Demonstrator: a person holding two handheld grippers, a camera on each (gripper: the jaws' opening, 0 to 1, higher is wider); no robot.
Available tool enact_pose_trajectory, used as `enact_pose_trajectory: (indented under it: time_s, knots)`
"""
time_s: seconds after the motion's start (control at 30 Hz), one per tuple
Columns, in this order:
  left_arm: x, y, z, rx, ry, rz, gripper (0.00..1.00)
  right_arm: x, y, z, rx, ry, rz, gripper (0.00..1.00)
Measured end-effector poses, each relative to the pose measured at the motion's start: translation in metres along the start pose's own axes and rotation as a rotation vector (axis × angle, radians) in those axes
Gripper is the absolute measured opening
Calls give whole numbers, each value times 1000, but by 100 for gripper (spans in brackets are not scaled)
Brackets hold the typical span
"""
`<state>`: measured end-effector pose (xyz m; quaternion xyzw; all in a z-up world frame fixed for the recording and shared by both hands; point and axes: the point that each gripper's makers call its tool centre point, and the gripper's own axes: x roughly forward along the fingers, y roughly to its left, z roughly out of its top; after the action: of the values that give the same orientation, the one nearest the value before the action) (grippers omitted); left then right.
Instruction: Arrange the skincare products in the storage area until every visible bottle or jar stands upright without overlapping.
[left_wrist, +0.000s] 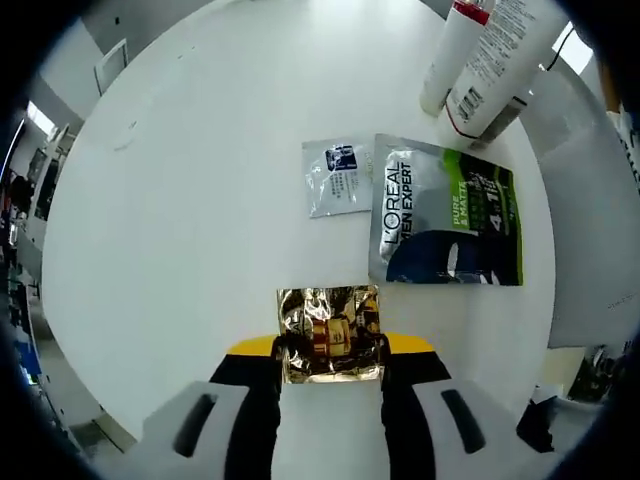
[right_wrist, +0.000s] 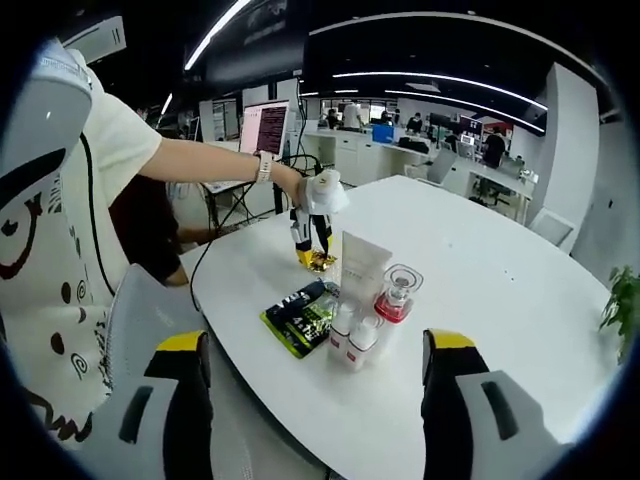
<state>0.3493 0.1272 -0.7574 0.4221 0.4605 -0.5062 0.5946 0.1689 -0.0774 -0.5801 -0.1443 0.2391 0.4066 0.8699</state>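
My left gripper (left_wrist: 330, 360) is shut on a crinkled gold sachet (left_wrist: 330, 340), held just above the white round table (left_wrist: 200, 200). Beyond it lie a small white sachet (left_wrist: 338, 178) and a larger grey-green L'Oreal sachet (left_wrist: 445, 215), both flat. Two white tubes (left_wrist: 490, 60) stand at the far right. In the right gripper view, my right gripper (right_wrist: 315, 400) is open and holds nothing, short of the table edge. Ahead stand a white tube (right_wrist: 362, 268), a clear bottle with a pink base (right_wrist: 397, 295) and small white bottles (right_wrist: 352, 340), with the green sachet (right_wrist: 300, 315) beside them. The left gripper (right_wrist: 315, 232) holds the gold sachet (right_wrist: 320, 262) behind them.
A person's arm (right_wrist: 210, 160) reaches in from the left over the table (right_wrist: 480, 290). Cables hang off the table's left edge. Desks, monitors and chairs fill the office behind. The table's right half is bare.
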Motion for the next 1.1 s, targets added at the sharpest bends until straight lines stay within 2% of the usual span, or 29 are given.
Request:
enact_pose_trajectory:
  time_s: [0.07, 0.17, 0.47, 0.77, 1.1]
  knots:
    - [0, 3, 0, 1, -2, -3, 37, 1, 1, 0, -1, 0, 4, 88]
    - [-2, -7, 0, 24, -1, -4, 37, 1, 2, 0, -6, -1, 7, 88]
    - [0, -15, -10, 65, 8, -25, 37, 1, 4, 1, -17, -4, 14, 88]
    - [9, -33, -14, 117, 25, -59, 38, 1, 3, 1, -20, -3, 18, 88]
    - [12, -33, -11, 124, 26, -64, 38, 1, 3, 1, -22, -1, 19, 88]
